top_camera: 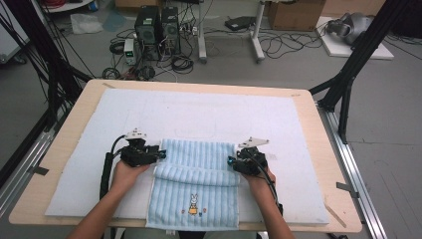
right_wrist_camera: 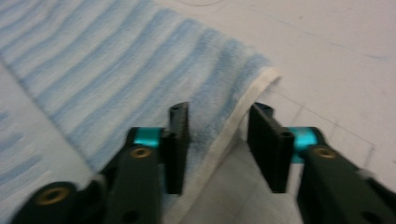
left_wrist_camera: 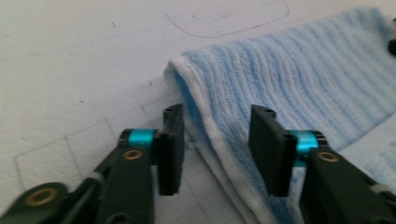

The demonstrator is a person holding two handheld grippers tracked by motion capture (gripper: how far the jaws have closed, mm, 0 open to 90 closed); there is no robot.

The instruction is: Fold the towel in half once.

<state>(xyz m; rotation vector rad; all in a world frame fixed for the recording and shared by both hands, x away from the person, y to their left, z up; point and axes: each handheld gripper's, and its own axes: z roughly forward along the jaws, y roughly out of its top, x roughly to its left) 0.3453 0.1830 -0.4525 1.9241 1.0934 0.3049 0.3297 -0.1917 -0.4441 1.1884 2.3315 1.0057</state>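
A light blue striped towel (top_camera: 196,184) lies on the white mat (top_camera: 199,114) at the near middle of the wooden table (top_camera: 64,144), its near end with a small rabbit motif (top_camera: 193,201) reaching the near table edge. A rolled fold (top_camera: 196,174) runs left to right across the towel. The left gripper (top_camera: 160,155) sits at the towel's left edge, the right gripper (top_camera: 232,160) at its right edge, both level with the fold. In the left gripper view, the jaws stand partly open with the white-hemmed towel edge (left_wrist_camera: 212,135) between them, pads not pressing. In the right gripper view, the jaws likewise straddle the hem (right_wrist_camera: 224,135) without clamping it.
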